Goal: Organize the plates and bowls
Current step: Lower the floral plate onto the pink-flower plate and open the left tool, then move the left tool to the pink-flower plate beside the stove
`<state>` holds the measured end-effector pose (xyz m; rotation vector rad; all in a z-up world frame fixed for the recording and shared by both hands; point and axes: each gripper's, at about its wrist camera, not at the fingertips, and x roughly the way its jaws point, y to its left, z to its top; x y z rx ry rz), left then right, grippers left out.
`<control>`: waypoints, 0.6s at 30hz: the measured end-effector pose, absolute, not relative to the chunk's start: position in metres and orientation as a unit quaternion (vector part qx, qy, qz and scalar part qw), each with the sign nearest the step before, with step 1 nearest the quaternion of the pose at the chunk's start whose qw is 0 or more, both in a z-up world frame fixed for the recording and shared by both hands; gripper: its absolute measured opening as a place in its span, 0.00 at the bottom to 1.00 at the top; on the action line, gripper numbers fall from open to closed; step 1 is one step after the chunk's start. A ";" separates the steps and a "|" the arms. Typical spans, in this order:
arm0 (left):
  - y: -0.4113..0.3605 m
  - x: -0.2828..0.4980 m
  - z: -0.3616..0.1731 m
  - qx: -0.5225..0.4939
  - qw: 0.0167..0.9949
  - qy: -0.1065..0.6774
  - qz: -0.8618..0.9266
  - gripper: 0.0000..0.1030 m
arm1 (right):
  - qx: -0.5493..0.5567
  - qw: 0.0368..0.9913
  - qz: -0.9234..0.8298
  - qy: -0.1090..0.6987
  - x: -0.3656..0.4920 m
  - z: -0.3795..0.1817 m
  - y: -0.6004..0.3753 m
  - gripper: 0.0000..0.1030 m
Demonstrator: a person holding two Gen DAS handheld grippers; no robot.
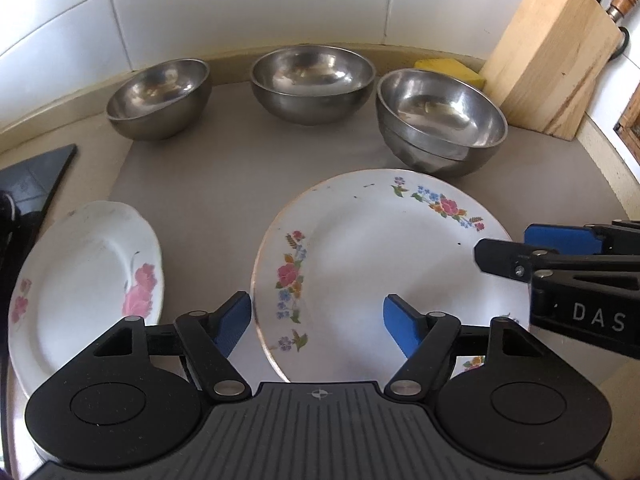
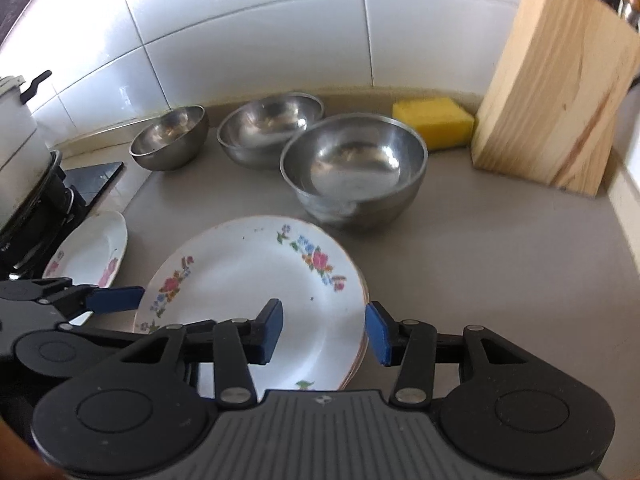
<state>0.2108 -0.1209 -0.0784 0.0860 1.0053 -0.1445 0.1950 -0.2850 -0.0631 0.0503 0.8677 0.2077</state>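
The left hand-held gripper [image 1: 316,326] is hanging released at the lower centre of its view, its blue pads straddling the near left rim of the floral plate stack [image 1: 384,264] without touching it. The right hand-held gripper [image 2: 324,334] is likewise spread wide, framing the stack's right edge at the lower centre of its own view. A pink-rose plate [image 1: 84,280] is sitting apart at the lower left, and three steel bowl groups are lining the upper middle: a left bowl [image 1: 160,98], a middle bowl [image 1: 312,82] and nested bowls [image 1: 440,120] at the right, near a yellow sponge [image 2: 434,122] and a knife block [image 2: 560,92].

Judging from this, a pinch taken on only the top plate's thin rim is risking a slip, since glazed china offers little grip and a tilted plate could clatter back onto the stack. Closing both grippers unevenly could also slide the stack across the grey tabletop [image 2: 500,248].

How many plates the stack is holding is hard to tell; only layered edges are showing at the right. The gripper bodies are hiding the stack's near rim, and the pot at the far left is being cut off.
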 end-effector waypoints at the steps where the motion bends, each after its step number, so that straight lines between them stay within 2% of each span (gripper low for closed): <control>1: -0.120 0.210 -0.077 0.040 0.874 0.480 -0.066 0.71 | 0.023 0.903 0.100 0.417 0.195 -0.062 -0.285 0.21; 6: -0.113 0.203 -0.070 0.037 0.879 0.474 -0.049 0.76 | 0.024 0.901 0.105 0.420 0.193 -0.063 -0.287 0.21; 15: -0.092 0.179 -0.061 0.039 0.880 0.473 -0.004 0.83 | 0.013 0.902 0.128 0.411 0.183 -0.057 -0.283 0.29; 18: -0.076 0.167 -0.056 0.034 0.881 0.471 0.022 0.86 | 0.006 0.904 0.143 0.403 0.180 -0.053 -0.278 0.37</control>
